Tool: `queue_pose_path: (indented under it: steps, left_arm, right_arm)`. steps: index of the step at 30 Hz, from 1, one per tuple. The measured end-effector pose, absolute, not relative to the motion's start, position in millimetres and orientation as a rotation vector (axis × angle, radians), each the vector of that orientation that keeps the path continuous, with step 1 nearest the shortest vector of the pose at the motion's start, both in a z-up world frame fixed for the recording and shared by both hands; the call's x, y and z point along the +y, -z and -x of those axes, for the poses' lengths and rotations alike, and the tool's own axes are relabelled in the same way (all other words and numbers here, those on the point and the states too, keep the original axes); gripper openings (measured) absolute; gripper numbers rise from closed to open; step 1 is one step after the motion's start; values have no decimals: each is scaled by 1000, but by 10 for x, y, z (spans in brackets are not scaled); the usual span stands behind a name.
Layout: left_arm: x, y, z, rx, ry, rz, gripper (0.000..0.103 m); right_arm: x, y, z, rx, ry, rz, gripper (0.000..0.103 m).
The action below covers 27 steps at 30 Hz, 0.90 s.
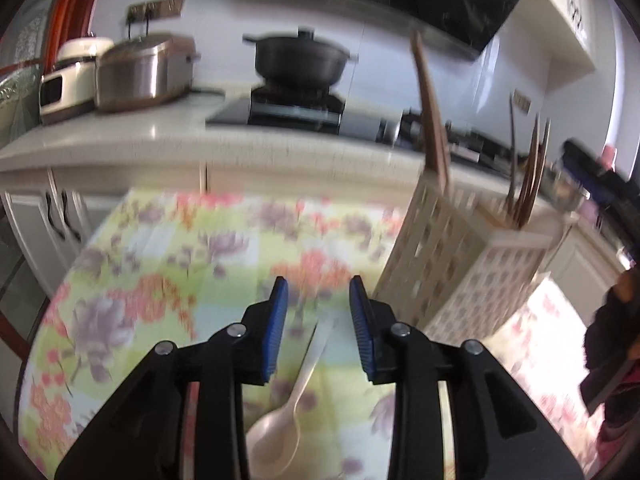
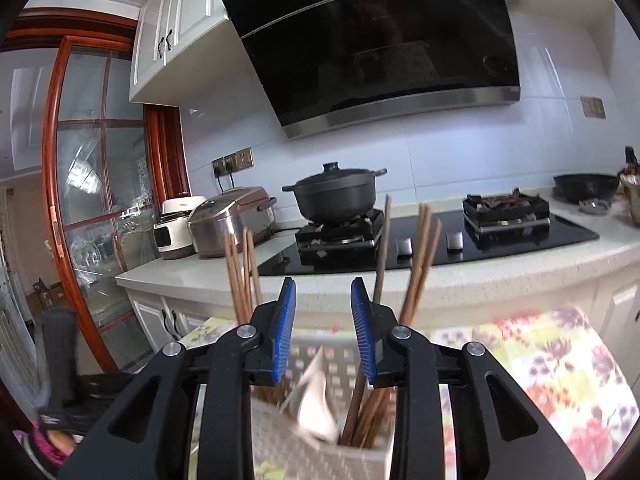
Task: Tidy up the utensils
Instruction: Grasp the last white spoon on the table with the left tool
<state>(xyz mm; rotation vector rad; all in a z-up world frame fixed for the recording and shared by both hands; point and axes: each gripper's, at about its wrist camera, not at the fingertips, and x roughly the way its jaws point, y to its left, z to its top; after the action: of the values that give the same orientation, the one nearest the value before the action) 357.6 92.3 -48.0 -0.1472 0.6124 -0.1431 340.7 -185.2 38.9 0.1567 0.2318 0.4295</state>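
Observation:
A pale plastic spoon point(image 1: 280, 424) lies on the floral tablecloth point(image 1: 160, 280), bowl toward me. My left gripper point(image 1: 318, 284) hovers over its handle, open, with the blue pads clear of it on both sides. To its right stands a cream lattice utensil holder point(image 1: 460, 256) with brown chopsticks point(image 1: 528, 184) sticking out. In the right wrist view my right gripper point(image 2: 323, 284) is open just above that holder point(image 2: 280, 436). A white spoon point(image 2: 316, 404) sits blurred inside it, below the jaws and free of the pads. Chopsticks point(image 2: 416, 272) rise on both sides.
Behind the table runs a white counter point(image 2: 480, 272) with a gas hob, a black lidded pot point(image 2: 336, 196), two rice cookers point(image 2: 228, 220) and a dark range hood point(image 2: 380, 40). A person's dark sleeve point(image 1: 612, 340) is at the right edge.

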Motion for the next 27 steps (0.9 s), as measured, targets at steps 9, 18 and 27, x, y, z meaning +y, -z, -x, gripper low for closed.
queue_pose_path:
  steps: [9,18,27]
  left_arm:
    - [869,801,-3337,694,145,111,31]
    - [934,1001,-3194,816,152,105,45]
    - [958,1078,-3135,858,143,93,44]
  right_arm:
    - [-1808,-190,-3050,272,-451,-111,29]
    - [-1713,-196,-2895,264,-483,-145,30]
    - [-1663,-218,-2817,259,-493,-142,30]
